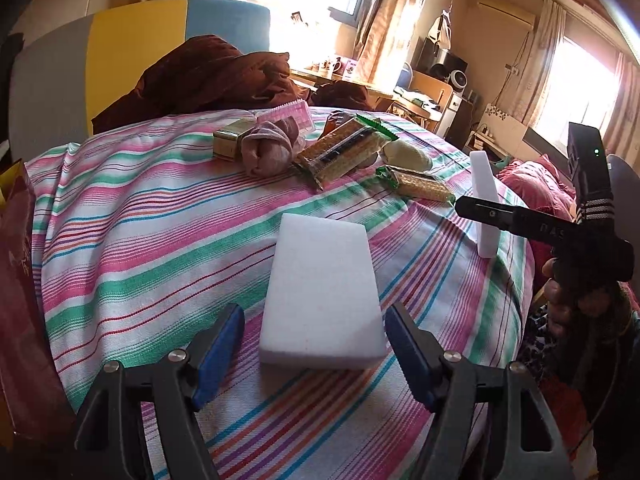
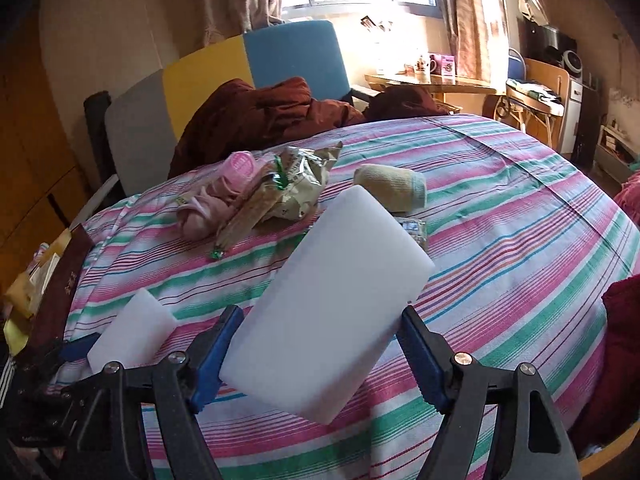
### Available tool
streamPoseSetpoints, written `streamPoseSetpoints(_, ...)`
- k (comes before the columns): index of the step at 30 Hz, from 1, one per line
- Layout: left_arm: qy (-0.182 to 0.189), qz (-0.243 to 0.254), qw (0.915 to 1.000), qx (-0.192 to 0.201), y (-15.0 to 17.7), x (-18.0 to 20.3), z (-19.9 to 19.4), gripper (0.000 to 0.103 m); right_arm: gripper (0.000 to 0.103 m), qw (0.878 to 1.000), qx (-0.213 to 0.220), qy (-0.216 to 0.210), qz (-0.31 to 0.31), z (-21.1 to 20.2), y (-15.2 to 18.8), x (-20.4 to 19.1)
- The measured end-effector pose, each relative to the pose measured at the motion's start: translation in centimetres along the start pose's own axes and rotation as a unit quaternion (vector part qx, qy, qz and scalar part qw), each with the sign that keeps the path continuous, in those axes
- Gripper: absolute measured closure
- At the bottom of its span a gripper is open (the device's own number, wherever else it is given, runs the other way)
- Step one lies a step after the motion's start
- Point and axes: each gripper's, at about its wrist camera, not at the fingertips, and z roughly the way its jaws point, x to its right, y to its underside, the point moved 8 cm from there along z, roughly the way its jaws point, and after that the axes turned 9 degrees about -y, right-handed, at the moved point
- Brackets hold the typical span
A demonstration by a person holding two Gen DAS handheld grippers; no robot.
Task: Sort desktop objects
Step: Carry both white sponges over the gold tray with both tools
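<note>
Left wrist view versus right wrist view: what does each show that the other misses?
Left wrist only: the hand on the right gripper, and that its upright sponge stands on edge.
Right wrist only: the crumpled snack bag.
Both: the flat sponge between the open left gripper, the cream sock roll, the striped cloth.

Pink, green, white and blue stripes running across the bedsheet (image 1: 160,208), plain white sponge (image 1: 324,292) sitting at lower centre, blue pads (image 1: 218,356) lining black clamps, grey, yellow and blue panels colouring the headboard (image 1: 132,52) upper left, maroon blanket (image 1: 208,76) lying beneath it
</note>
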Motion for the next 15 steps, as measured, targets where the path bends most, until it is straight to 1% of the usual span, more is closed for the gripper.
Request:
streamPoseSetpoints(4, -0.006, 0.018, 0.9998, -0.010, -0.3, 0.4, 0.4, 0.029, 0.024, 0.999, -0.007, -0.021, -0.032, 0.0, 0.3, -1.9)
streamPoseSetpoints(7, -0.009, 0.030, 0.9991, -0.028, -0.3, 0.6, 1.3, 0.029, 0.024, 0.999, -0.010, -0.030, -0.036, 0.0, 0.6, -2.4)
streamPoseSetpoints(8, -0.009, 0.030, 0.9991, -0.027, -0.3, 0.6, 1.4, 0.029, 0.024, 0.999, -0.012, -0.033, -0.036, 0.0, 0.8, -2.5)
streamPoseSetpoints(11, -0.009, 0.017, 0.9995, -0.026, -0.4, 0.3, 1.3, 0.043, 0.024, 0.999, -0.014, -0.035, -0.036, 0.1, 1.1, -2.6)
streamPoseSetpoints(13, -0.006, 0.003, 0.9997, -0.022, -0.3, 0.0, 1.0, 0.043, 0.024, 0.999, -0.015, -0.038, -0.036, 0.0, 1.2, -2.8)
streamPoseSetpoints(15, -0.011, -0.003, 0.9998, -0.016, -0.1, -0.2, 0.5, 0.043, 0.024, 0.998, -0.016, -0.041, -0.043, 0.0, 1.2, -3.3)
